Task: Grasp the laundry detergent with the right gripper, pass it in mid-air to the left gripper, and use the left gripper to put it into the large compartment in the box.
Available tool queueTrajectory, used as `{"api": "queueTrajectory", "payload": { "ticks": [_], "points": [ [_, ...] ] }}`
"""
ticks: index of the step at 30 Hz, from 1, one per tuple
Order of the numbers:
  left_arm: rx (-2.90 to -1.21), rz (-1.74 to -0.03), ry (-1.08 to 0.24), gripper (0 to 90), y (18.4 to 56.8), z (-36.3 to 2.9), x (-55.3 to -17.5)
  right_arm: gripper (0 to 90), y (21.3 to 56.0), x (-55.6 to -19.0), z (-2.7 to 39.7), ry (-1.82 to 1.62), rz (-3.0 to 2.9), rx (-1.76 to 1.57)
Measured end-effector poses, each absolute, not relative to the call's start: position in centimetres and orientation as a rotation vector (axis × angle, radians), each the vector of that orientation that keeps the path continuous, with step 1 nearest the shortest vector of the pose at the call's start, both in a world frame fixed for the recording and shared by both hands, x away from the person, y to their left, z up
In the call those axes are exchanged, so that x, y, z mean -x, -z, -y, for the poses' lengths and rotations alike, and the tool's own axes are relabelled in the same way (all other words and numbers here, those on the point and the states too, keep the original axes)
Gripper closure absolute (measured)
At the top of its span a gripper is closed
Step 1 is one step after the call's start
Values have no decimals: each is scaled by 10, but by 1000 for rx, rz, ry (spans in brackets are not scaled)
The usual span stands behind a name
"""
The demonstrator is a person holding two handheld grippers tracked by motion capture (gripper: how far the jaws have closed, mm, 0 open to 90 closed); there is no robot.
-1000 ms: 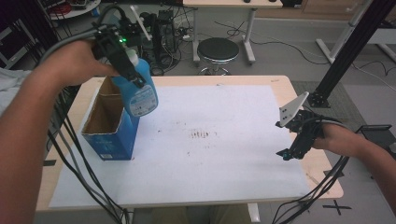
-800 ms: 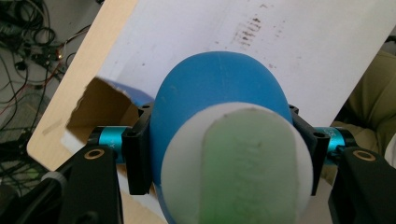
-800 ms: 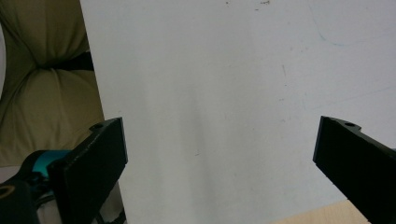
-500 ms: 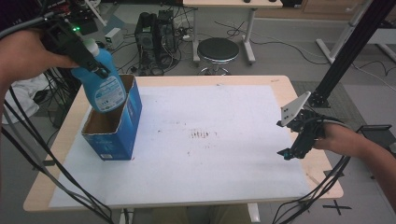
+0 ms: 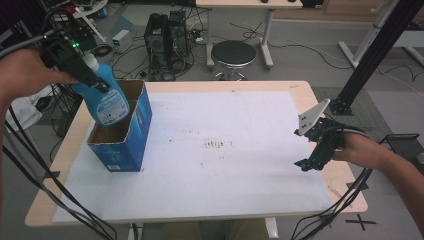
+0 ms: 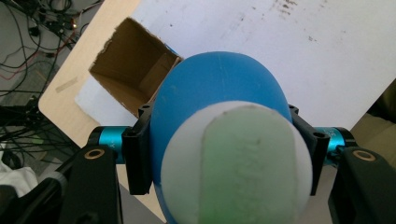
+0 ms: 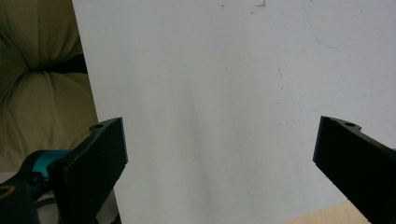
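- Left gripper [image 5: 95,82] is clenched around a blue detergent bottle [image 5: 106,101], held tilted over the open blue cardboard box [image 5: 131,145] at the table's left.
- Right gripper [image 5: 312,159], jaws released and empty, hovers over the white sheet [image 5: 225,170] at the right.

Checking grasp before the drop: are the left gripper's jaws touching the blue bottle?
Touching. In the left gripper view the left gripper has both jaws pressed flat against the sides of the blue bottle, no gap visible on either side.

Black hand-held gripper [image 5: 320,150]: teal collars, grey triangular plate, trailing black cables.
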State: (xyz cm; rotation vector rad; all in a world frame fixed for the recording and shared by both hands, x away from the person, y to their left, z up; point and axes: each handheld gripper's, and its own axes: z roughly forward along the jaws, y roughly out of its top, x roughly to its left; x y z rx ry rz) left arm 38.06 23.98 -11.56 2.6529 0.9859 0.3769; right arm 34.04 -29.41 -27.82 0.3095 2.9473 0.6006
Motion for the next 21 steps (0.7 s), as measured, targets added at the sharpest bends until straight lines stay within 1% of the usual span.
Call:
{"api": "queueTrajectory", "payload": {
  "ticks": [1,6,7,8,9,10,13,14,16,17,19,20,21],
  "points": [
    [-2669,-974,-375,377,118,-241,-382,20,278,-340,294,-599,-2945,-312],
    [-2647,-997,-353,378,136,-243,-386,20,277,-340,294,-593,-2950,-327],
    [-2668,-982,-353,378,139,-245,-388,20,277,-340,293,-589,-2953,-329],
    [-2651,-993,-349,378,143,-245,-388,20,277,-340,293,-587,-2954,-331],
    [-2755,-921,-337,378,143,-249,-392,20,278,-340,292,-593,-2948,-322],
    [-2767,-908,-337,378,147,-250,-393,20,277,-340,292,-587,-2954,-328],
    [-2764,-917,-329,378,157,-250,-394,20,278,-340,290,-585,-2956,-329],
    [-2740,-935,-332,378,167,-251,-395,20,278,-341,289,-588,-2950,-316],
    [-2768,-922,-325,378,175,-253,-398,20,278,-341,288,-589,-2951,-327],
    [-2744,-940,-331,378,181,-253,-397,20,278,-341,287,-586,-2956,-324],
    [-2761,-924,-329,378,189,-255,-400,20,278,-341,287,-588,-2955,-320],
    [-2666,-988,-339,378,198,-252,-398,20,278,-341,286,-587,-2953,-335],
    [-2674,-977,-350,378,202,-252,-399,20,278,-341,286,-588,-2954,-330]
  ]
}}
